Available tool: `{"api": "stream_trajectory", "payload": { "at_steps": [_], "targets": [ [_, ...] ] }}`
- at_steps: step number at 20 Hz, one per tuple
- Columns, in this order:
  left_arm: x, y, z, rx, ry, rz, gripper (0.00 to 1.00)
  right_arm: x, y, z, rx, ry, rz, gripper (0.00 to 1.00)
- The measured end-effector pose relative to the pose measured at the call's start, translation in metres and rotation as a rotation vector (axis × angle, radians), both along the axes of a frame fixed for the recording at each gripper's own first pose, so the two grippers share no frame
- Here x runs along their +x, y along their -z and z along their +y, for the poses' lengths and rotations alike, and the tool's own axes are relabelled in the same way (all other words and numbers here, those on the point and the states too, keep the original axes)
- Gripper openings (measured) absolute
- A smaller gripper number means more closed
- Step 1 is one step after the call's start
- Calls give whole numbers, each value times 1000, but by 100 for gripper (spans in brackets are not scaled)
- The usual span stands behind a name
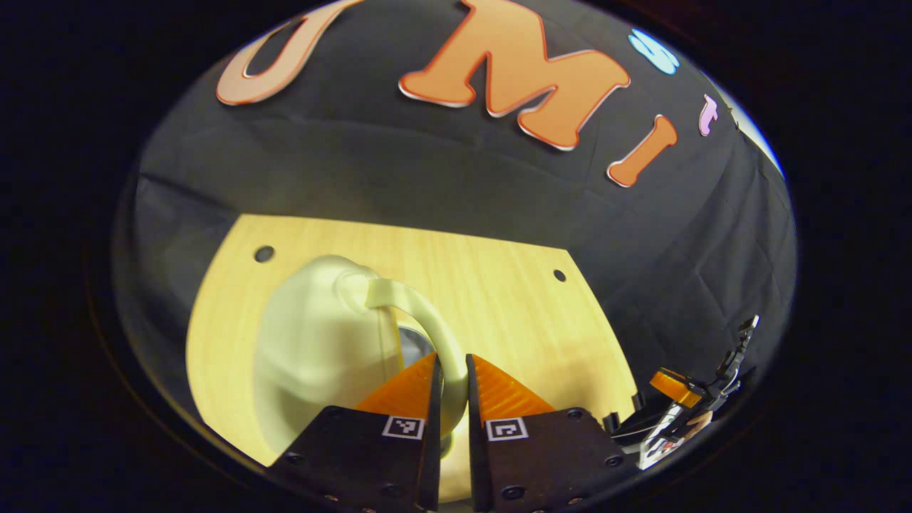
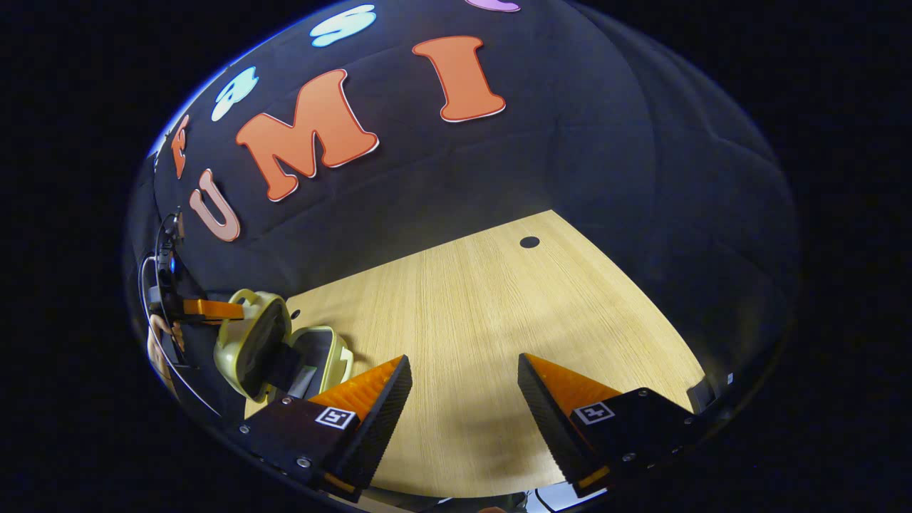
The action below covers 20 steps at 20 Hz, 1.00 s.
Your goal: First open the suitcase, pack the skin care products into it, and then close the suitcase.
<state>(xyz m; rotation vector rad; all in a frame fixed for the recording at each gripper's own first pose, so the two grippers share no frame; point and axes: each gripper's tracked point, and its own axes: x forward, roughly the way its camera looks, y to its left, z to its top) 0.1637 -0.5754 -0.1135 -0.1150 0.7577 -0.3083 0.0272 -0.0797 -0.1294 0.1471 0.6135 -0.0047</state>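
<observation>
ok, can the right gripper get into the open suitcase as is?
Probably yes: the right gripper is open over bare table, the suitcase gapes toward it, and the left gripper holds only the lid's handle.

Bare table (image 2: pixel 484 320) beside open suitcase (image 2: pixel 274 353)

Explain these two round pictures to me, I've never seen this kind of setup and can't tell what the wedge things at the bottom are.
A person holds a two-finger gripper in each hand, and each carries a fisheye camera looking along its own fingers. Those wedges are the fingers. In the left gripper view, the left gripper is shut on the handle of a small pale suitcase standing on the wooden table. In the right gripper view, the right gripper is open above bare table, holding nothing. Off to its side you see the same suitcase, partly opened, with the left gripper at its handle.
</observation>
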Motion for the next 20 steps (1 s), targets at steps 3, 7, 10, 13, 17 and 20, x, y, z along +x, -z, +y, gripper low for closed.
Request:
{"api": "stream_trajectory", "payload": {
  "at_steps": [3, 7, 10, 13, 17, 20],
  "targets": [
    [4, 43, -29, -25, 21, 67, 17, -3, 4, -7, -16, -15, 14, 96],
    [6, 103, -54, 9, 20, 142, 17, -6, 4, -10, -23, -23, 20, 96],
    [2, 137, -61, 23, -6, 191, 18, -8, 8, -11, -39, -30, 24, 95],
    [4, 139, -61, 30, -26, 174, 34, -6, 11, -6, -36, -38, 31, 96],
    [2, 87, -61, 55, -19, 3, 82, 2, 7, 15, -36, -59, 13, 96],
    [-6, 21, -63, 69, -6, -204, 97, 11, -5, 37, -84, -94, -33, 96]
  ]
}}
